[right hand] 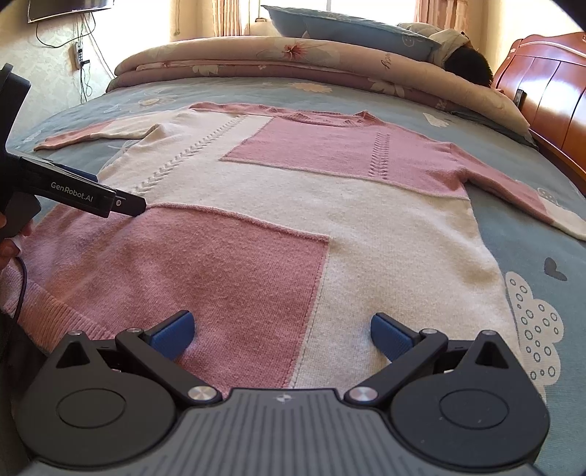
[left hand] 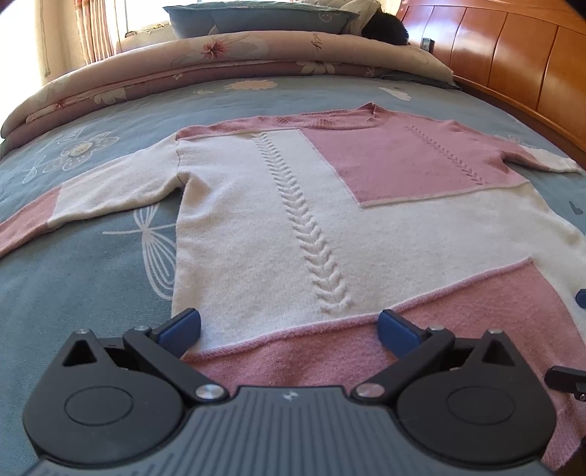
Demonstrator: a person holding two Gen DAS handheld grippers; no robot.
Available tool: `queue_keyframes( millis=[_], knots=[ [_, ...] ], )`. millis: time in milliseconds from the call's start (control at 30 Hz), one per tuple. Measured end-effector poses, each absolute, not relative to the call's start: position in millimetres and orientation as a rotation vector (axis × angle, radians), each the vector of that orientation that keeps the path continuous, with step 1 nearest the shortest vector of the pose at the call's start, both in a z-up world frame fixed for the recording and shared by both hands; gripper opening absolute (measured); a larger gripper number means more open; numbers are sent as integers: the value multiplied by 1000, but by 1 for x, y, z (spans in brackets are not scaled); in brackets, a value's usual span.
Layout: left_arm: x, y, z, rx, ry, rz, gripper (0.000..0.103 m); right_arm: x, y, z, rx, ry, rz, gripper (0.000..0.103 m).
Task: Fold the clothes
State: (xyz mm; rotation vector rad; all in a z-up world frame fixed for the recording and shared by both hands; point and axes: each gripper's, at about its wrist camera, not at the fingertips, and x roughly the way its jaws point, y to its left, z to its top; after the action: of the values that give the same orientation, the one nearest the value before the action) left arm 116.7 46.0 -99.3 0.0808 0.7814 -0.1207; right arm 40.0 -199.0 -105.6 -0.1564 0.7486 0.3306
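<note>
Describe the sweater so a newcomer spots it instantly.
Start at the blue floral bedsheet covering the bed. Spread flat across it, sleeves out, lies the sweater, below the rolled floral quilt. It alone is knit in pink and cream blocks with a raised braid.

A bed (right hand: pixel 531 234) with a grey-blue flowered sheet fills the room. A rolled floral quilt (right hand: pixel 293 62) lies across its far end, with blue pillows (right hand: pixel 348 29) behind it. A glossy wooden headboard (left hand: pixel 512 55) stands on the right. Curtains (left hand: pixel 91 33) frame a bright window. Cables (right hand: pixel 82 69) hang on the pale wall.
</note>
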Motion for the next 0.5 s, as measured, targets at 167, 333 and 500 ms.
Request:
queue_keyframes(
  millis=[167, 333, 500],
  knots=[
    [123, 49, -81, 63, 769, -145, 100, 47, -198, -91, -210, 784, 358, 103],
    [143, 33, -71, 133, 758, -151, 100, 65, -197, -68, -286, 700, 414, 103],
    [168, 17, -67, 160, 768, -137, 100, 100, -206, -80, -198, 732, 442, 103]
  ],
)
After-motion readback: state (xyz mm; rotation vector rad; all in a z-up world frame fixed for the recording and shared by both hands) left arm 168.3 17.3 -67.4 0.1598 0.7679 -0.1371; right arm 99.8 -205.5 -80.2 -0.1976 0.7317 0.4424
